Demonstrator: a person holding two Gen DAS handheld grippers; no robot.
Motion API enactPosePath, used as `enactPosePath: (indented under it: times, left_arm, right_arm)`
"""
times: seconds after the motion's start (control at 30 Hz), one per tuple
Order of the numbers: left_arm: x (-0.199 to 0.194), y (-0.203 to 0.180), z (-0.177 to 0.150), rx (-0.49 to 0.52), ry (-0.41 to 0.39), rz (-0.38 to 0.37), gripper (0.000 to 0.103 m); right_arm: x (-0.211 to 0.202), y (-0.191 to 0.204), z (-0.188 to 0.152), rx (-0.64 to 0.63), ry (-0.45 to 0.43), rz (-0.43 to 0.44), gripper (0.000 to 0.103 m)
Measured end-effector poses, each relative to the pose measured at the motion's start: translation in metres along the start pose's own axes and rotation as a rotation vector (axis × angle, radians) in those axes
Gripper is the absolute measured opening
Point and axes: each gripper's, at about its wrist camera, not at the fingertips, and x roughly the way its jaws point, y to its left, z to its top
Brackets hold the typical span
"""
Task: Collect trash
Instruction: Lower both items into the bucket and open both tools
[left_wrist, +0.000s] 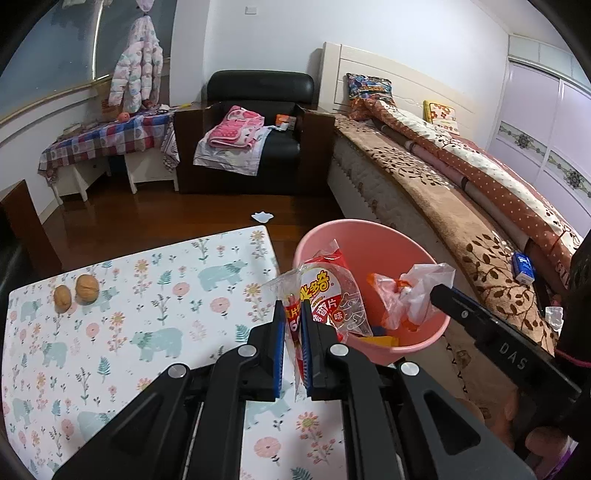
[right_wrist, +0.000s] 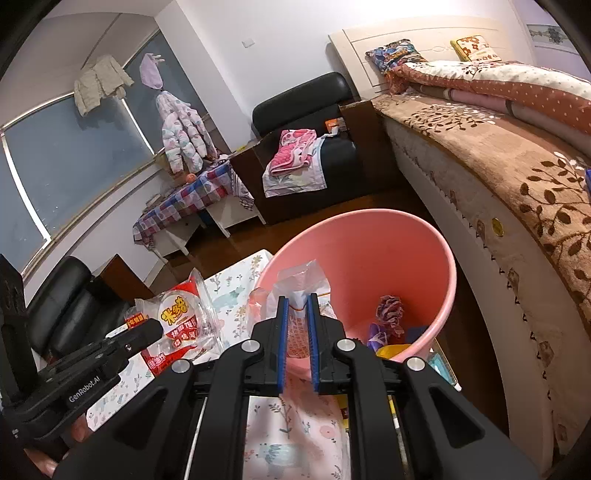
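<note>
Pink bin (left_wrist: 373, 236) stands off the bench's (left_wrist: 122, 332) far right corner: right claw (right_wrist: 298, 306), clamped on a clear wrapper (right_wrist: 303, 280), hangs over it, while left claw (left_wrist: 292, 308), pinching a snack packet (left_wrist: 332, 291), is at its near rim.

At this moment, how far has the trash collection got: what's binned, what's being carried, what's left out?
Done: several scraps already lie at the bottom of the pink bin. In hand: the left gripper is shut on a red snack wrapper and the right gripper on a clear plastic bag, both at the bin's rim, unreleased. Left: two walnuts on the floral tabletop and a white scrap on the floor.
</note>
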Motion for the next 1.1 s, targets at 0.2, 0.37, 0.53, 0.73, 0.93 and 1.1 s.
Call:
enactPosePath:
  times: [0.2,0.37,0.53,0.73,0.93,1.1]
  left_arm:
    - [0.013,-0.011,0.003,0.021,0.019,-0.017,0.008]
    - [0.027,-0.019,0.005,0.036,0.033,-0.024,0.008]
    - [0.040,-0.025,0.005,0.049,0.052,-0.027,0.008]
    - [0.052,-0.031,0.004,0.062,0.069,-0.028,0.008]
    - [0.062,-0.035,0.003,0.073,0.083,-0.028,0.008]
    - [0.067,-0.039,0.001,0.084,0.089,-0.034,0.008]
  right_arm:
    - [0.002,-0.009,0.000,0.018,0.003,-0.016,0.010]
    - [0.007,-0.020,0.001,0.039,0.005,-0.034,0.010]
    - [0.013,-0.027,0.002,0.052,0.012,-0.047,0.010]
    - [0.020,-0.032,0.001,0.056,0.023,-0.067,0.010]
    - [0.024,-0.037,0.000,0.055,0.029,-0.083,0.010]
    - [0.027,-0.038,-0.001,0.061,0.033,-0.090,0.010]
